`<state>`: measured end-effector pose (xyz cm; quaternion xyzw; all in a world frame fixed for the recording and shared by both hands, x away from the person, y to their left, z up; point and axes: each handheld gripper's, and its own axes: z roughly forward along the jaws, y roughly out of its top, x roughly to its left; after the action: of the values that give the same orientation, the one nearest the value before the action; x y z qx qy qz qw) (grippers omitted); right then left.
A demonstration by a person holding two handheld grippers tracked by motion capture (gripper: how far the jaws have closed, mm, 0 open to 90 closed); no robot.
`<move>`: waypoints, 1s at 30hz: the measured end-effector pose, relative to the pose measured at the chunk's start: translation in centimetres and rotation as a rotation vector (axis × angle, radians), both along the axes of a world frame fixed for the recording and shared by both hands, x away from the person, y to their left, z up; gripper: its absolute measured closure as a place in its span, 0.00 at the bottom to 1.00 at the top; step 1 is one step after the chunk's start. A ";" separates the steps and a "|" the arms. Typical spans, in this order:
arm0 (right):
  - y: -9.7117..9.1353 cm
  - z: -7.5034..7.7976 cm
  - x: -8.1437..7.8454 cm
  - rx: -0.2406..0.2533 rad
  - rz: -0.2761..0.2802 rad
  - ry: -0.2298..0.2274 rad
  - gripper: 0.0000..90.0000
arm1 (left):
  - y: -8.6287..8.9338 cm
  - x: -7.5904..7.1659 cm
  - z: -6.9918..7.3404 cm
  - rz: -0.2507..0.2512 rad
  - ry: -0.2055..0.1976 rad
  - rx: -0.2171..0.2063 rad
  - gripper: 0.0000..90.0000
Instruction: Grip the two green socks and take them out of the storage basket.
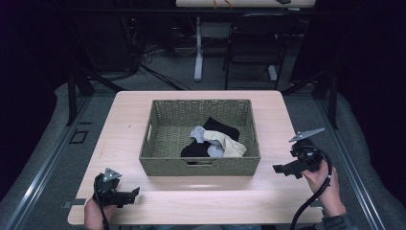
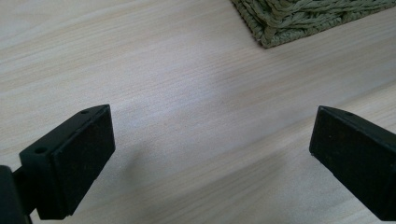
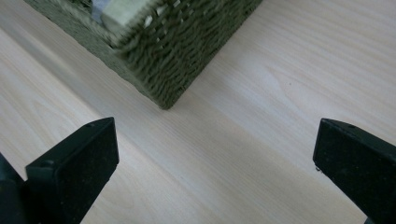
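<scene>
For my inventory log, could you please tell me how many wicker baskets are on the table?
1. The wicker basket sits mid-table, holding a heap of clothes. Its corner also shows in both gripper views, and nothing on the table looks hidden.

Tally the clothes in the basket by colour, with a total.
Black: 2 patches showing, which may be one piece or two
Grey: 1
Cream: 1
Total: 4 at most, all piled together in the basket
</scene>
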<state>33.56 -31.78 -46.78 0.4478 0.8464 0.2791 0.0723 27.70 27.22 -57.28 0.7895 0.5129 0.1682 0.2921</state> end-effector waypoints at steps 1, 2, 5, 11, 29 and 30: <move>0.3 0.7 0.3 -0.015 0.010 -0.002 0.00 | 0.0 0.0 0.0 0.001 0.000 -0.001 0.00; 0.5 1.1 0.4 -0.005 0.016 -0.006 0.00 | 0.0 0.0 0.0 0.001 0.000 -0.001 0.00; 1.2 2.2 0.9 -0.007 0.039 -0.021 0.00 | 0.0 0.0 0.0 0.002 -0.001 -0.003 0.00; 2.8 4.3 1.8 -0.004 0.081 -0.051 0.00 | 0.0 0.0 0.0 0.003 -0.002 -0.005 0.00; 9.1 6.8 5.2 -0.037 0.201 -0.031 0.00 | 0.1 0.0 0.0 0.001 -0.002 -0.008 0.00; 9.8 6.7 5.6 -0.041 0.211 -0.021 0.00 | 0.1 0.0 0.0 0.000 -0.002 -0.009 0.00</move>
<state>39.19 -22.01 -40.04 0.3514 0.8936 0.2724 0.0608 27.68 27.31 -57.29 0.7880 0.5134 0.1670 0.2961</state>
